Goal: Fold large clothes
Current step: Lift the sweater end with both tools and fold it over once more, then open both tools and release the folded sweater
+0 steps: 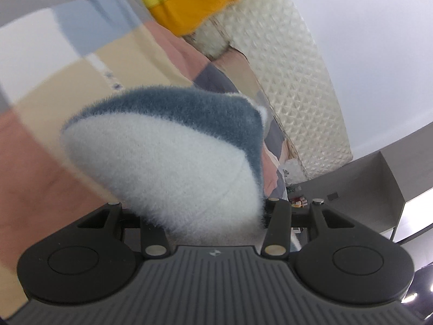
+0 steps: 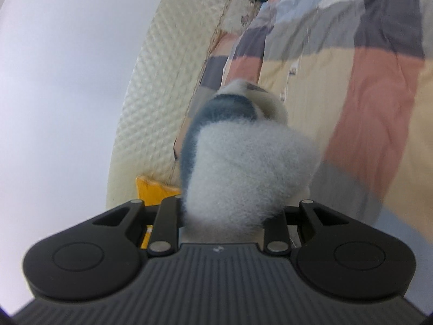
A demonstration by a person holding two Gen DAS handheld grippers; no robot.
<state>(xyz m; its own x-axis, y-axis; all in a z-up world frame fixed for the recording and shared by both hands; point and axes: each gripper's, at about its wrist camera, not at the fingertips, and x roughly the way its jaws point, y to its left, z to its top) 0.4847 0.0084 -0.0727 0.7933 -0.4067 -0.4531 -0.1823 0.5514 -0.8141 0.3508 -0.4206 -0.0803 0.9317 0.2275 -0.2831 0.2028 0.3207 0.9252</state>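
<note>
A fluffy white garment with a blue-grey band (image 1: 173, 151) bulges out of my left gripper (image 1: 208, 216), which is shut on a thick bunch of it. The fabric hides both fingertips. In the right wrist view another bunch of the same fluffy white and blue garment (image 2: 243, 168) fills my right gripper (image 2: 224, 216), which is shut on it, fingertips likewise covered. Both bunches are lifted off the bed. The background is blurred by motion.
Under the garment lies a patchwork bedcover (image 1: 67, 62) (image 2: 365, 94) in pink, beige, blue and grey. A yellow cushion (image 1: 189, 2) (image 2: 154, 189) rests by a cream quilted headboard (image 1: 297, 81) (image 2: 167, 81). A grey cabinet (image 1: 379, 184) stands against the white wall.
</note>
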